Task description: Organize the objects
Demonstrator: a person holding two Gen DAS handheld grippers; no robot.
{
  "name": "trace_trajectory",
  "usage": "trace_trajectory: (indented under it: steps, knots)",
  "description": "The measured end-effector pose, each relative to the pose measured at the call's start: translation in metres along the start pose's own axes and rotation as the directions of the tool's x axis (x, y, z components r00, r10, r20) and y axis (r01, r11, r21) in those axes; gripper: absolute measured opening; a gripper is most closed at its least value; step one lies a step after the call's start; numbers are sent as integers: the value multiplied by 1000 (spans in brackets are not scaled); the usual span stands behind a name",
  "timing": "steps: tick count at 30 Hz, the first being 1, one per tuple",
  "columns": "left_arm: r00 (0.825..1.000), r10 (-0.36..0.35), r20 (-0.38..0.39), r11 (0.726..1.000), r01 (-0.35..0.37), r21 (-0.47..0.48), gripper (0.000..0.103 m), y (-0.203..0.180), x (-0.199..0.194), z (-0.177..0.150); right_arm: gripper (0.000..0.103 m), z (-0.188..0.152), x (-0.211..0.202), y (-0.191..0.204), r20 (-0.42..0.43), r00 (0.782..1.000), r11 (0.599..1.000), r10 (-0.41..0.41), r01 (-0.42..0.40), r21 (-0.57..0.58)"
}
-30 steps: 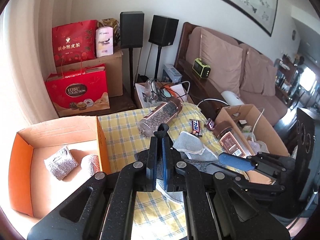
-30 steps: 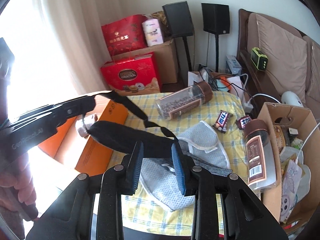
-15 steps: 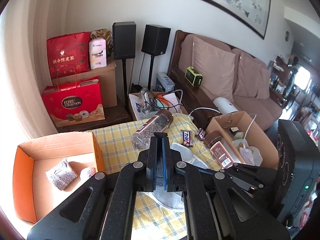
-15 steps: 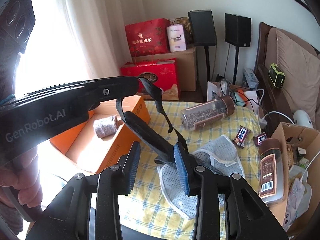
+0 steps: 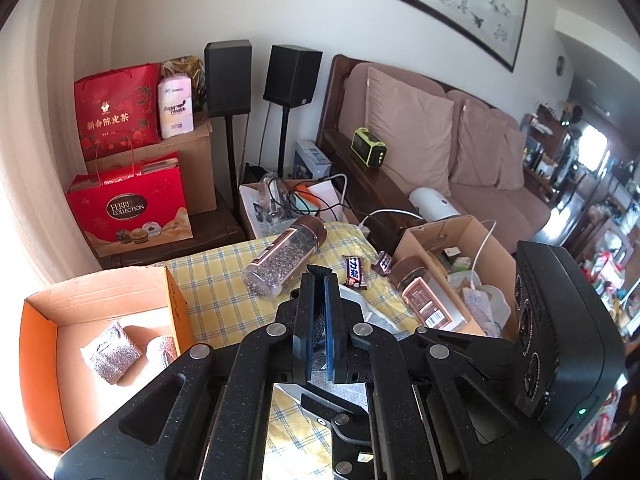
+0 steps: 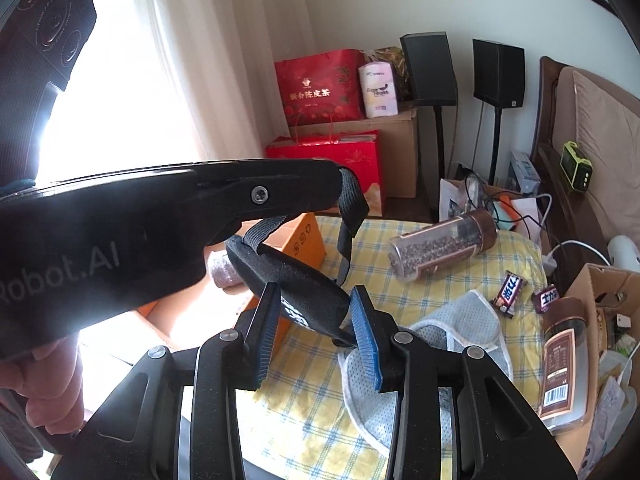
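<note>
A: Left gripper [image 5: 319, 280] clamped tight on a black strap [image 5: 317, 320]. Orange box [image 5: 40, 360]?
B: Left of it, two grey bundles [image 5: 112, 352] inside. Clear jar [image 5: 284, 256] lies just beyond the gripper.

Two black hand-held grippers with blue pads

The left gripper [image 5: 318, 320] and right gripper [image 6: 316, 332] are speckled black plastic with silver screws and ribbed blue pads; white "Robot.AI" lettering and a green light mark the housings.
</note>
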State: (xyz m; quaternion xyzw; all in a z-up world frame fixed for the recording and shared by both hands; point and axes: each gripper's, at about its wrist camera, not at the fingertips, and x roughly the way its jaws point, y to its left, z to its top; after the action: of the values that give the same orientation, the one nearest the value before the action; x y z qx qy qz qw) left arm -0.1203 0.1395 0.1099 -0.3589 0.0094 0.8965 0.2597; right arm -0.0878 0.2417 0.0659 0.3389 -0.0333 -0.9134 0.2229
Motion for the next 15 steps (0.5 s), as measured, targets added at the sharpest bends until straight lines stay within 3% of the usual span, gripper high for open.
trace_trajectory:
  steps: [5, 15]
  knots:
    - [1000, -16, -10, 1000, 16, 21, 4, -1, 1, 0, 39, -4, -9, 0, 32, 999, 1000, 24, -23, -16]
    - [996, -81, -44, 997, 82, 6, 4, -3, 11, -7, 40, -13, -17, -8, 5, 997, 997, 75, -75, -22]
